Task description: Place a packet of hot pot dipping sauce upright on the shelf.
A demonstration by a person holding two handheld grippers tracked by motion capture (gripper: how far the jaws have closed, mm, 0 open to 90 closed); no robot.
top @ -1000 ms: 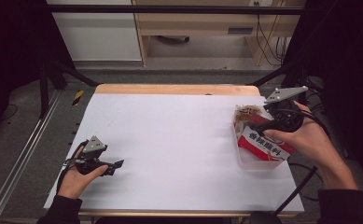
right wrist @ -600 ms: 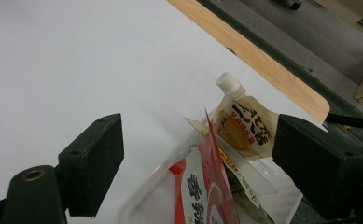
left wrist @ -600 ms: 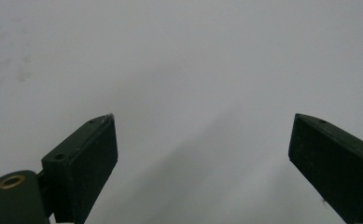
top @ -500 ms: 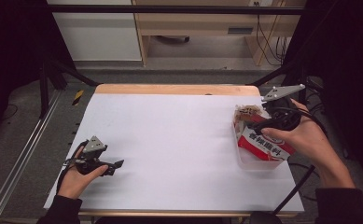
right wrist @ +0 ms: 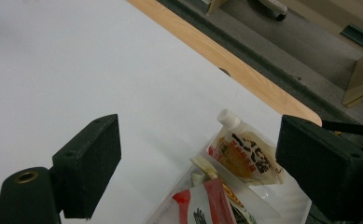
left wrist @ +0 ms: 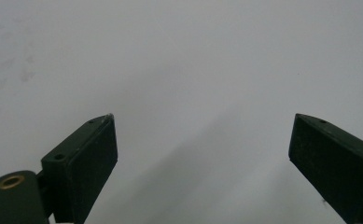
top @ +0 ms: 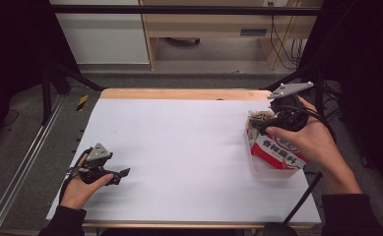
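White table (top: pixel 189 147), right tool (top: pixel 256 124) over snack bin (top: pixel 272 172)

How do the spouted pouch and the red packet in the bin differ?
The spouted pouch is yellowish with a white cap; the red packet is red and white with dark lettering. The pouch sits at the far end of the clear bin, the red packet nearer the person. Both lie inside the bin, below the open right gripper.

The red-and-white packet (top: pixel 279 151) in the clear tray (top: pixel 272 173) near the worktop's right edge carries white Chinese characters, not clearly readable. The spouted pouch (right wrist: pixel 245 158) has black characters.
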